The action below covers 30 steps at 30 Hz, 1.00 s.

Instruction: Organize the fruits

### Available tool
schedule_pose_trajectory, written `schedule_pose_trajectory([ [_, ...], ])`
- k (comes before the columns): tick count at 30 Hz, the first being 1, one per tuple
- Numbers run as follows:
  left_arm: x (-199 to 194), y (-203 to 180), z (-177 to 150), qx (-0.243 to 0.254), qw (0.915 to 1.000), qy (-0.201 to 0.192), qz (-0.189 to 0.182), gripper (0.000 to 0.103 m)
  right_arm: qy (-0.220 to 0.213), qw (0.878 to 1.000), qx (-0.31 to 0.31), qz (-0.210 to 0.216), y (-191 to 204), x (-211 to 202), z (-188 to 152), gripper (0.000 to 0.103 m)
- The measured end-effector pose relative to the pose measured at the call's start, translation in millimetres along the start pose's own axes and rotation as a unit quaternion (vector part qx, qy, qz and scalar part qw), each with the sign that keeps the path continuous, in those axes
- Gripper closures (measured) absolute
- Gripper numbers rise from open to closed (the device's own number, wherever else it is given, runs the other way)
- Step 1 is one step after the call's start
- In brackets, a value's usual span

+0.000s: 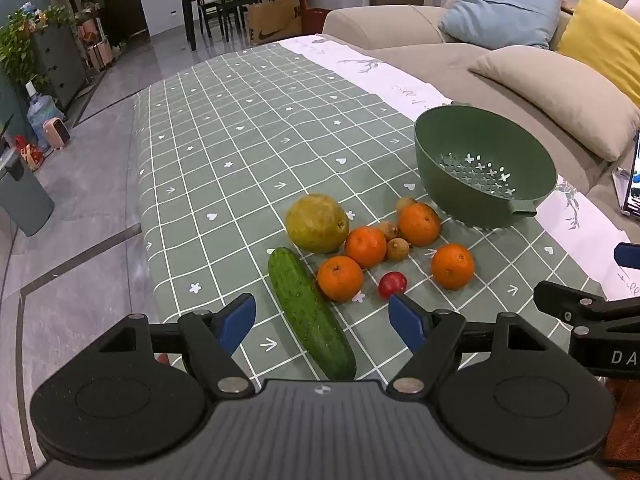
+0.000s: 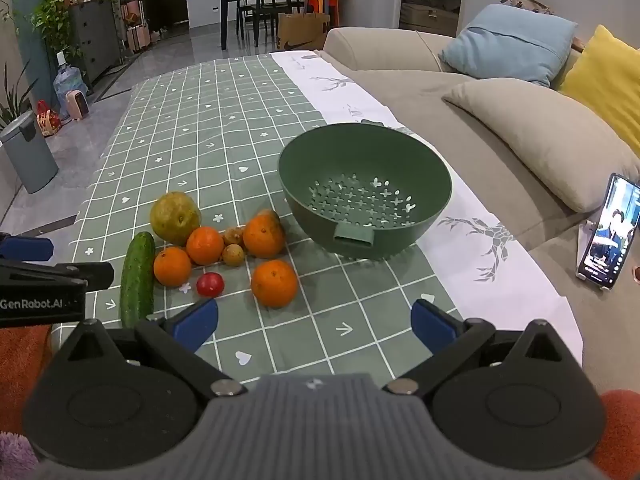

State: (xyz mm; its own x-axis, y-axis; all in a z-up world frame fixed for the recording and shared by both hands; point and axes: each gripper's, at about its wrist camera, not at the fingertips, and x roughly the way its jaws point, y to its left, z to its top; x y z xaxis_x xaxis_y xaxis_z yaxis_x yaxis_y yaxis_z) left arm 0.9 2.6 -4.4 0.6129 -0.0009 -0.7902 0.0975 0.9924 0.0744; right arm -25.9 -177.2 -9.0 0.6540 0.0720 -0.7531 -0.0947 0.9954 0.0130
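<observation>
On the green checked tablecloth (image 1: 224, 152) lies a cluster of produce: a cucumber (image 1: 310, 314), a large yellow-green pear-like fruit (image 1: 317, 223), several oranges (image 1: 365, 246), small brown fruits (image 1: 398, 249) and a small red fruit (image 1: 392, 284). An empty green colander bowl (image 1: 484, 168) stands to their right. My left gripper (image 1: 322, 318) is open, its fingers on either side of the cucumber's near half, above it. My right gripper (image 2: 314, 322) is open and empty, near the table's front, in front of the colander (image 2: 364, 190) and the nearest orange (image 2: 274, 283).
A beige sofa (image 2: 460, 92) with blue, yellow and beige cushions runs along the table's right side. A phone (image 2: 606, 232) on a stand sits on the sofa. A grey bin (image 2: 28, 152), water bottle and dining table stand across the floor to the left and back.
</observation>
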Motion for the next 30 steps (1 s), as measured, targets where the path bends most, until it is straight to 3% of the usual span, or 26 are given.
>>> schedule_pose_trajectory([
  [30, -1.5, -2.7, -2.4, -0.002, 1.0, 0.005, -0.002, 0.014, 0.008, 1.0, 0.005, -0.005, -1.3, 1.1, -0.9, 0.004],
])
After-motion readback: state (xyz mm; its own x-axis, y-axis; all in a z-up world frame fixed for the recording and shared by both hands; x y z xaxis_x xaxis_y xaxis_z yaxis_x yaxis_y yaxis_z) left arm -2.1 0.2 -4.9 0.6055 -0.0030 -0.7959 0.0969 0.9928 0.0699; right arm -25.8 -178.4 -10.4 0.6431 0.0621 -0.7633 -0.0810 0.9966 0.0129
